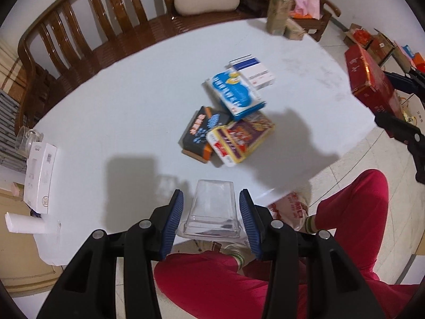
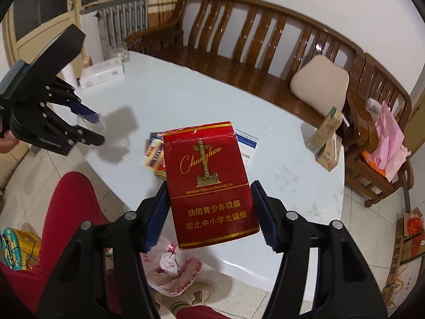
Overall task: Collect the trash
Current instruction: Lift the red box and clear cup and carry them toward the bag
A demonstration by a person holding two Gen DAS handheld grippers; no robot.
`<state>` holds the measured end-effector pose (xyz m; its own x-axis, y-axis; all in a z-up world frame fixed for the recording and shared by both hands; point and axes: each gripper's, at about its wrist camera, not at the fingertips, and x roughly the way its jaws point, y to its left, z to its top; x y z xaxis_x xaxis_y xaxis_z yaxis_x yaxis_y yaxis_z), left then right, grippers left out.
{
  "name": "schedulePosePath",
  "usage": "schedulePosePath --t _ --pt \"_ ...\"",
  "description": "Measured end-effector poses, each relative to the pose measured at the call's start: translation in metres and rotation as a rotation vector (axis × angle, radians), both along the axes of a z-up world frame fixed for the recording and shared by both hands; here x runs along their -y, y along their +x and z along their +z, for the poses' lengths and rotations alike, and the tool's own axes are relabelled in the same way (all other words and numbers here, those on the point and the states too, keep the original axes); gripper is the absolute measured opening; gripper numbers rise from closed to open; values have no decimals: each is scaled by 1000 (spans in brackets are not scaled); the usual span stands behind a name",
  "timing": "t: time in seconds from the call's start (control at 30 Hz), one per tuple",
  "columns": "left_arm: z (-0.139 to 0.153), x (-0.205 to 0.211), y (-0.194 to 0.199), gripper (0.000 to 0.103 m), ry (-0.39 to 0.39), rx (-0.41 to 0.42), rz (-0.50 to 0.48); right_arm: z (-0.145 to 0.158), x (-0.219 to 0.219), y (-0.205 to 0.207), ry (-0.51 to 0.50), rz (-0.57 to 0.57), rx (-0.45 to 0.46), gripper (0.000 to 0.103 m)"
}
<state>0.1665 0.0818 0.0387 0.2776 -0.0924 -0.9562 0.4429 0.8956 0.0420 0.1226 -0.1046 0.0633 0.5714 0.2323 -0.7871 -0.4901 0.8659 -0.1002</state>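
My right gripper (image 2: pixel 209 202) is shut on a red Chunghwa cigarette pack (image 2: pixel 209 183) and holds it in the air above the near edge of the white table (image 2: pixel 170 98); the pack also shows in the left wrist view (image 1: pixel 369 79). My left gripper (image 1: pixel 211 207) holds a clear plastic cup (image 1: pixel 212 210) between its fingers at the table's near edge. A pile of small boxes lies mid-table: a blue-and-white box (image 1: pixel 235 94), a white box (image 1: pixel 253 70), a black-and-orange box (image 1: pixel 202 133) and a yellow-and-purple box (image 1: pixel 240 139). A red-printed plastic bag (image 2: pixel 172 268) with crumpled paper lies on the floor below.
A wooden bench (image 2: pixel 265 42) with a beige cushion (image 2: pixel 320 82) runs along the far side. Green cartons (image 2: pixel 325 135) stand at the table's right end, a white box (image 1: pixel 41 175) and a glass (image 1: pixel 25 139) at its left. My legs in red trousers (image 1: pixel 239 284) are below.
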Motion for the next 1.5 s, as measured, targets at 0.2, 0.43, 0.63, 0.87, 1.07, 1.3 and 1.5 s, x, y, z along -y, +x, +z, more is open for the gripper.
schedulePosePath --t 0.2,0.43,0.63,0.87,1.07,1.3,1.5 --pt "8 18 -35 43 -28 28 -20 10 -12 -37 -8 35 33 60" --pt "-5 35 -69 43 -52 16 -51 -2 -24 -80 -11 55 29 60" --pt "-24 47 -97 43 -55 5 -78 -17 -29 -109 -27 64 20 60" --pt "-60 57 -119 43 -46 -41 -101 -44 -28 -135 -37 57 -23 60" --pt "-94 63 -129 43 -35 -90 -113 -69 -22 -148 -43 38 -59 60" --pt "-128 67 -126 43 -53 -135 -99 -99 -19 -153 -49 18 -92 60" --pt "-163 70 -122 43 -57 -175 -87 -129 -21 -156 -48 5 -140 60"
